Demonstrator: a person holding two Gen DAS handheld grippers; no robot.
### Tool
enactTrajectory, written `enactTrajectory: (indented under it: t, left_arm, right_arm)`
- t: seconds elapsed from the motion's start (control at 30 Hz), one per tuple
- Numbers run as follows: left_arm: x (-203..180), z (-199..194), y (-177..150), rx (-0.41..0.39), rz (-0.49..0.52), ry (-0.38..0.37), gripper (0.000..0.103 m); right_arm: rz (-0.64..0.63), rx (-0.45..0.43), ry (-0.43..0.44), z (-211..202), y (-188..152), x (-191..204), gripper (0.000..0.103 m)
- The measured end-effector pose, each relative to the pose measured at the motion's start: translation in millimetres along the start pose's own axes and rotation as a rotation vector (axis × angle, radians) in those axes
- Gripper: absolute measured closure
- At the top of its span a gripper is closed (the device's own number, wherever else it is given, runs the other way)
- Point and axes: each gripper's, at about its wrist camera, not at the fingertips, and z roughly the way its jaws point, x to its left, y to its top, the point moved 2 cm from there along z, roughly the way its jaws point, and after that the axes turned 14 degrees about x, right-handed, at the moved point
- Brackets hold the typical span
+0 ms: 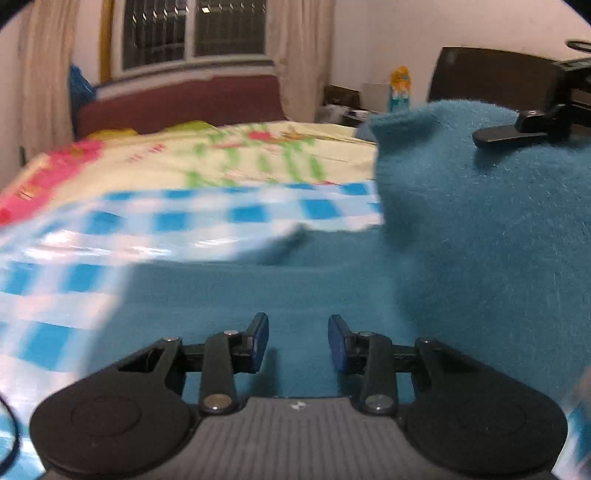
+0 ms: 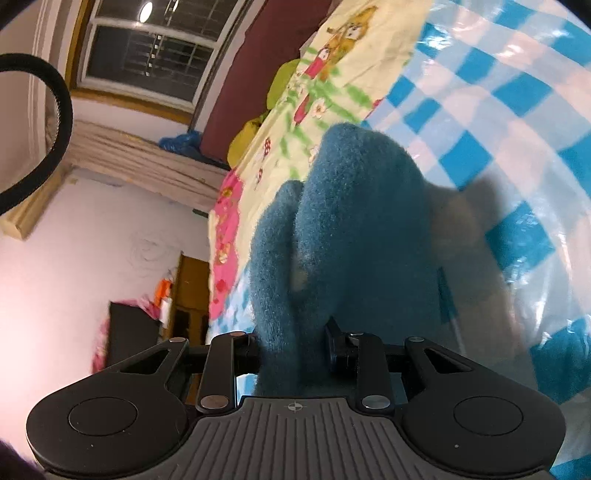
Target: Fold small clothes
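A fuzzy teal garment (image 1: pixel 461 229) lies partly on the blue-and-white checked plastic sheet (image 1: pixel 207 214), and its right side is lifted into a tall fold. My left gripper (image 1: pixel 298 341) hovers low over the flat part of the garment; its blue pads (image 1: pixel 260 343) stand apart with only the cloth below showing in the gap. My right gripper (image 2: pixel 293 343) is shut on a thick bunch of the teal garment (image 2: pixel 343 229), which hangs out in front of it. The right gripper's black finger (image 1: pixel 509 133) shows at the top of the raised fold in the left wrist view.
Under the checked sheet (image 2: pixel 498 110) is a bed with a cream cartoon-print cover (image 1: pixel 258 155) and a dark red headboard (image 1: pixel 177 101). A window (image 1: pixel 192 31) with curtains is behind it. A dark chair back (image 1: pixel 491 77) and cluttered shelf stand at the right.
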Motion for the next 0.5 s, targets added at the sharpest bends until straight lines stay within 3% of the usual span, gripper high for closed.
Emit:
enactTrajectory:
  t: [0.1,0.27,0.5]
  left_arm:
    - [31,-2,-23,0.047,-0.039,0.05,0.062]
    - [42,5,-45,0.077,-0.078,-0.003,0.062]
    - [57,9,-55,0.084,-0.148,-0.099,0.063]
  right_arm:
    - [-0.007,-0.005,-0.03,16,-5,18,0.075]
    - [-0.01,0.011,-0.033,57,-19,39,0.075]
    - [-0.082,0.137,-0.088,138,-40,69,0.075]
